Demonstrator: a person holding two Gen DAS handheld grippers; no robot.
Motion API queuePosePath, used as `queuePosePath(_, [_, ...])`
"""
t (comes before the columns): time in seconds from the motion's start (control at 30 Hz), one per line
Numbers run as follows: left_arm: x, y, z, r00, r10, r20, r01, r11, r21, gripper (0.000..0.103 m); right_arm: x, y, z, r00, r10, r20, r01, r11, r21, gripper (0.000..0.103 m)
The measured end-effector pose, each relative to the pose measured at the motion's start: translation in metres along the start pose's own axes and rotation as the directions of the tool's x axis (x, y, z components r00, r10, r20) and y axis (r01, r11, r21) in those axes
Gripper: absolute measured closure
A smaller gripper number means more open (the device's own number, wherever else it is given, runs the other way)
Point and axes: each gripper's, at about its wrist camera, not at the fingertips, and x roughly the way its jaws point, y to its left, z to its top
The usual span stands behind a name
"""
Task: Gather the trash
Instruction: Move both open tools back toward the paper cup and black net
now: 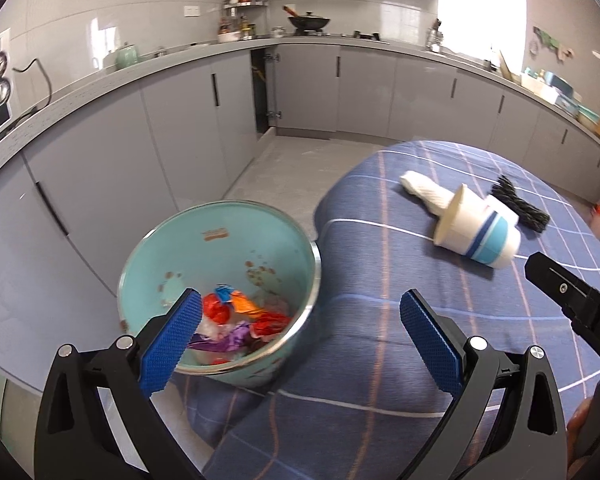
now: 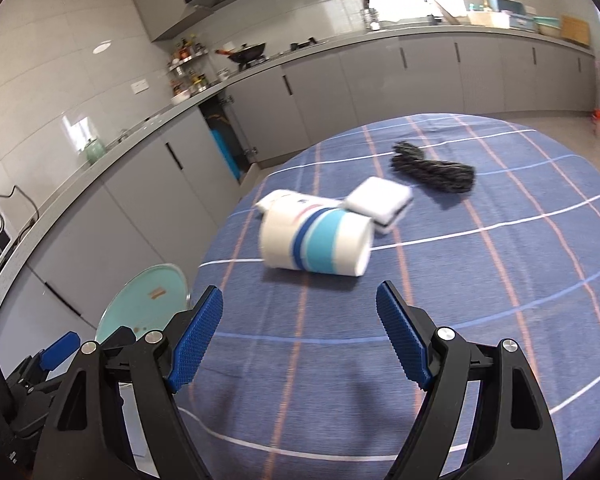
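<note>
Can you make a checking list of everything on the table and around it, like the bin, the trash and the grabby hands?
Surface: round table under a blue checked cloth, wrinkled near the bin.
Job's things: teal metal bin beside the table, colourful crumpled wrappers inside; white paper cup with blue stripes lying on its side; folded white tissue at its mouth.
Clutter: black bristly brush-like piece; white sponge block.
Grippers: left gripper above the bin's rim, jaws wide, empty; right gripper faces the cup, jaws wide, empty.
Cables: black cord on the counter.
Surroundings: grey kitchen cabinets, one door ajar; black wok on the stove.
</note>
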Motion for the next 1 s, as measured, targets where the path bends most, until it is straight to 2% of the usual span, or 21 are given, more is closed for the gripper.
queuePosePath(0.43, [0.019,-0.041,-0.004,0.997,-0.065,-0.036,0.068,0.996,0.065,0.006,-0.003,-0.054,0.003,0.996,-0.086,0.001,0.085,0.995,0.045,0.026])
queuePosePath(0.57, [0.027,-0.053,0.0,0.994,-0.102,-0.047,0.105,0.992,0.075,0.007,0.0,-0.071,0.009,0.994,-0.106,-0.004,0.107,0.993,0.057,0.033])
queuePosePath(0.8, [0.044,-0.079,0.014,0.983,-0.177,-0.047,0.18,0.98,0.088,0.025,0.004,-0.096,0.023,0.991,-0.135,-0.009,0.135,0.989,0.066,0.04])
queuePosePath(0.87, [0.049,-0.085,0.021,0.974,-0.221,-0.049,0.225,0.971,0.082,0.027,0.004,-0.101,0.027,0.99,-0.139,-0.004,0.139,0.988,0.069,0.04])
queuePosePath(1.0, [0.056,-0.1,0.032,0.963,-0.268,-0.025,0.269,0.957,0.106,0.026,0.008,-0.108,0.034,0.991,-0.133,-0.005,0.133,0.989,0.059,0.04])
